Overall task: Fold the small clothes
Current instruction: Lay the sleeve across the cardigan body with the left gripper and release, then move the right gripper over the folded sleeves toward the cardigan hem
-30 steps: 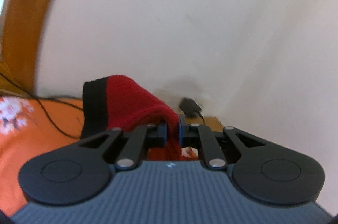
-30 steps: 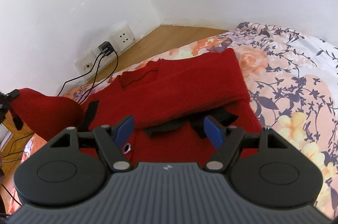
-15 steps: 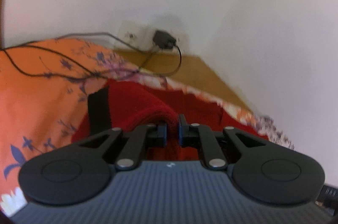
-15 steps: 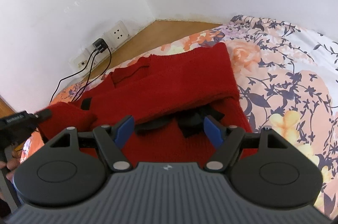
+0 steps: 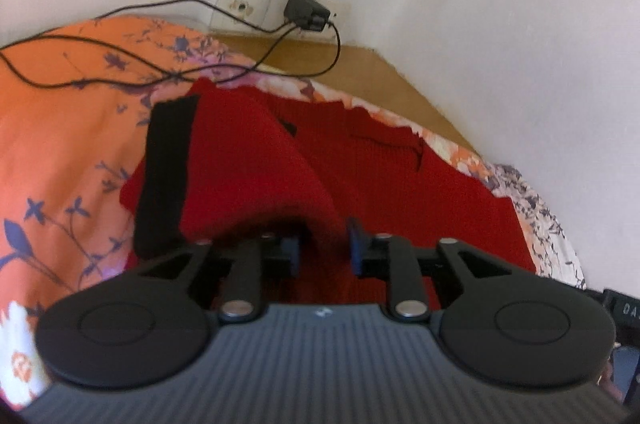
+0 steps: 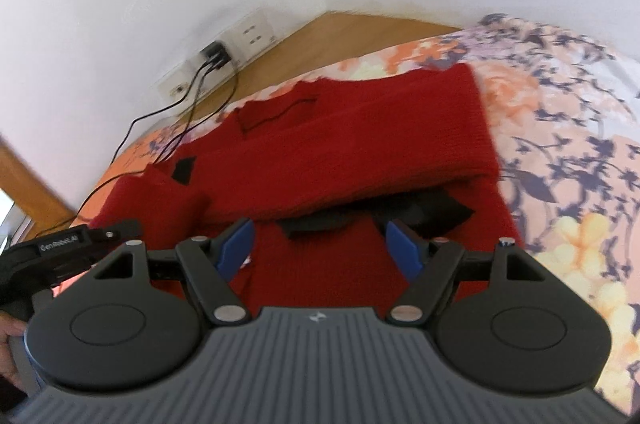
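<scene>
Left tool [image 5: 323, 248]: jaws parted a little, a fold of the red sleeve [image 5: 256, 168] lying between the blue pads [image 5: 354, 244]; cannot tell whether the pads press the cloth or merely flank it. Sleeve ending in a black cuff [image 5: 166, 172], draped leftward over the red sweater [image 5: 400, 184].

Right tool [image 6: 318, 244]: jaws spread wide, holding nothing, poised just above the lower part of the sweater [image 6: 360, 152]. Between and beyond its blue pads [image 6: 404, 244], a black cuff [image 6: 420, 208] poking out from under the other sleeve, folded flat across the sweater's body. Left tool [image 6: 108, 230] visible at the left edge of this view, beside the bunched sleeve.

Sweater spread on a bed [image 6: 580, 152] covered in an orange-and-white floral sheet. Beyond the bed, a wooden ledge [image 5: 384, 72], then a white wall with sockets [image 5: 248, 4], a black charger [image 5: 306, 12] plugged in, black cables [image 5: 100, 64] trailing over the sheet.
</scene>
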`<move>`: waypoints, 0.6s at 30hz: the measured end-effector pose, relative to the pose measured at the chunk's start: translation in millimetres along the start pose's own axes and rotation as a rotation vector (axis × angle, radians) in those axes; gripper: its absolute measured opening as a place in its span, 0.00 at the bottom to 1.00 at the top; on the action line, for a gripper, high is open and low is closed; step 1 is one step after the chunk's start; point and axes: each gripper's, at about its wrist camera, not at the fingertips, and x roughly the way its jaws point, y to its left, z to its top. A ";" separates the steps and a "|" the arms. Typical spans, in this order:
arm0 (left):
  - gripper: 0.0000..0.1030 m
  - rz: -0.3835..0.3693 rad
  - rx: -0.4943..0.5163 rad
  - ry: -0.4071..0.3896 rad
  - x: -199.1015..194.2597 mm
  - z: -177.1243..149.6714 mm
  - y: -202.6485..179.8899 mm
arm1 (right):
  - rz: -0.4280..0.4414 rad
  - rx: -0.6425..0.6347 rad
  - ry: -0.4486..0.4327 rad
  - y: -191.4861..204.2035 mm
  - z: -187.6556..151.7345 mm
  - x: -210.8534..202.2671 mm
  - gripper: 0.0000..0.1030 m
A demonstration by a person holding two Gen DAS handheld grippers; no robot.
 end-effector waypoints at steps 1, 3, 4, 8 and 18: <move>0.36 0.004 0.005 0.007 -1.2 -0.9 -0.1 | 0.013 -0.011 0.010 4.5 1.1 4.1 0.78; 0.47 0.020 0.014 0.014 -4.4 -3.7 0.8 | 0.032 -0.031 0.026 13.5 2.4 11.8 0.80; 0.53 0.028 0.018 0.013 -6.8 -4.9 1.1 | 0.043 -0.039 0.032 18.7 3.0 15.4 0.81; 0.57 0.058 0.041 0.009 -18.7 -10.1 3.3 | 0.092 -0.068 0.071 40.3 5.5 33.9 0.81; 0.58 0.122 -0.003 -0.003 -47.3 -17.9 28.1 | 0.172 -0.103 0.150 94.0 7.3 84.3 0.85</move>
